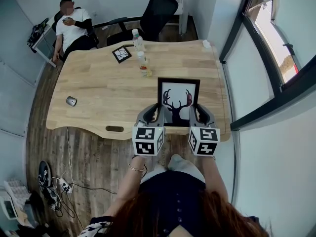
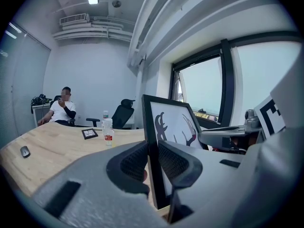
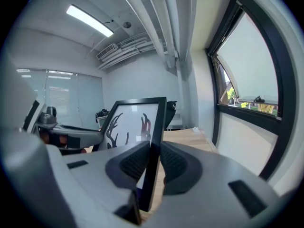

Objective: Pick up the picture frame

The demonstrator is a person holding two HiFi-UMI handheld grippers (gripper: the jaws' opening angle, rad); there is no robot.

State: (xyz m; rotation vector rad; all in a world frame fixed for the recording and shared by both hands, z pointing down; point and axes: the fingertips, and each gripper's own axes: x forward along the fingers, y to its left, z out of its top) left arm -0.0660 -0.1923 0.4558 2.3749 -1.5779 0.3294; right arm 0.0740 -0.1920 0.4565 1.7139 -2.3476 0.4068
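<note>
Picture frame is clamped from both sides. My left gripper has its jaws closed on the frame's left black edge, one ribbed pad on the front and one on the back. My right gripper bites the right edge the same way. Both grippers point away from me and slightly down, with their marker cubes side by side near my body.

The frame stands nearly upright between them with its print facing me, a black deer head whose antlers carry a touch of red. It is over the near right part of the wooden table, close to the front edge. I cannot tell whether its bottom edge is clear of the wood.

Farther along the table stand two bottles in a row: a small one with yellowish contents and a clear water bottle beyond it. A smaller black frame lies flat just left of them. A computer mouse rests well apart toward the left end. Past the far edge are a black office chair and a seated person. The window runs along my right.
</note>
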